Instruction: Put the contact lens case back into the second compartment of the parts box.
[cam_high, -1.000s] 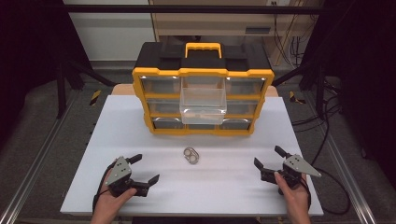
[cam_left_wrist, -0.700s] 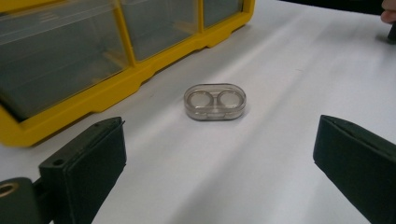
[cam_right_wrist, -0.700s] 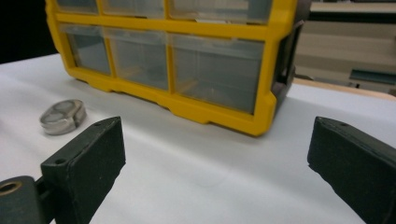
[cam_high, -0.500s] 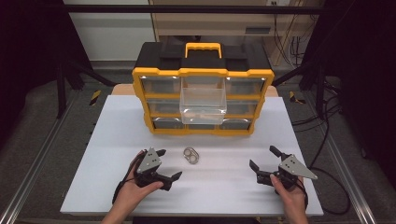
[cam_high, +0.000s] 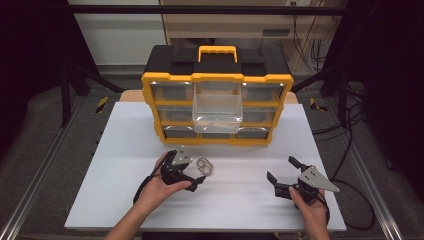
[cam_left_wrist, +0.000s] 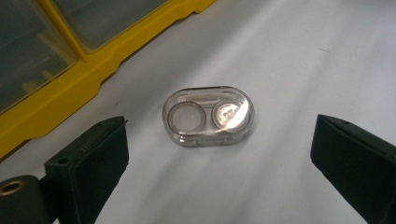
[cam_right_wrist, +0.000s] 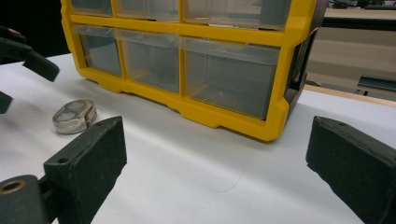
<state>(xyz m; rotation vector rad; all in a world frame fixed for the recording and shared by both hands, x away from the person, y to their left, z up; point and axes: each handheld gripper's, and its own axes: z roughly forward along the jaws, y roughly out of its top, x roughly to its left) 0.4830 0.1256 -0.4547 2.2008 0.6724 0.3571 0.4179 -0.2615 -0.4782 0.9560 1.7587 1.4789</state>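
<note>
Clear case (cam_left_wrist: 208, 116) lies between left tongs (cam_left_wrist: 219, 154) (spread wide).

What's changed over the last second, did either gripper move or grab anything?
The left gripper slid right and forward across the table to the small clear case, jaws open around it, nothing grasped. The right gripper shifted slightly left. Case and yellow organizer stayed put.

Each hand-held gripper is built in black, with two blocky black jaws. On the left hand-held gripper (cam_high: 192, 175) a grey three-cornered plate is carried on top, and the same plate is seen on the right hand-held gripper (cam_high: 282, 176). A brass-coloured ring is set in the jaw base. A black cable is trailed from each. No sleeves are worn on the forearms.
</note>
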